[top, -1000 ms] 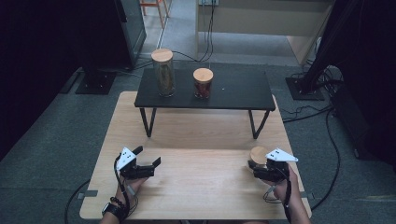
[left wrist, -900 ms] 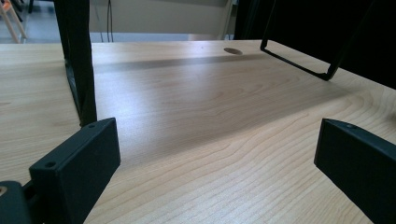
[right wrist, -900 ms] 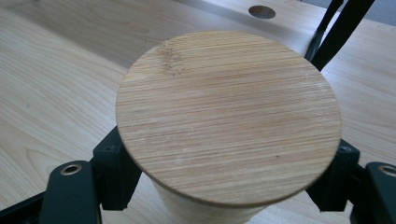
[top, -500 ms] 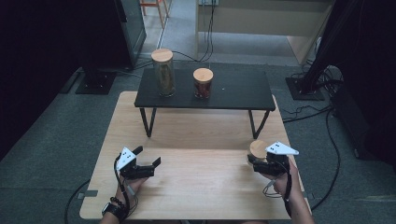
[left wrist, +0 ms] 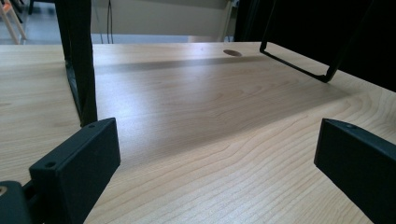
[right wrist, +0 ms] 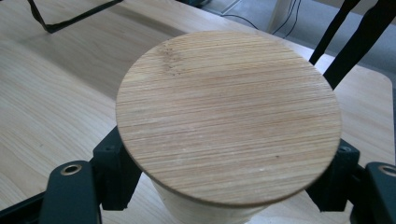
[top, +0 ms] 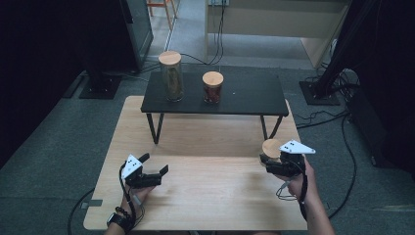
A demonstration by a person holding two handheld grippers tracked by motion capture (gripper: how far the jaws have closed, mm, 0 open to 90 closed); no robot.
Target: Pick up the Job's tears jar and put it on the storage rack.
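While right tool (right wrist: 224,182) grips, lid (right wrist: 229,116) hides jar

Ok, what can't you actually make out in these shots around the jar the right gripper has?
- Jar body: in the right gripper view its bamboo lid covers it, so the contents are hidden.
- Whether the jar is off the table: unclear; in the high view the right gripper blocks its base.
- Contents of the tall jar and short jar on the black shelf: too small in the high view.
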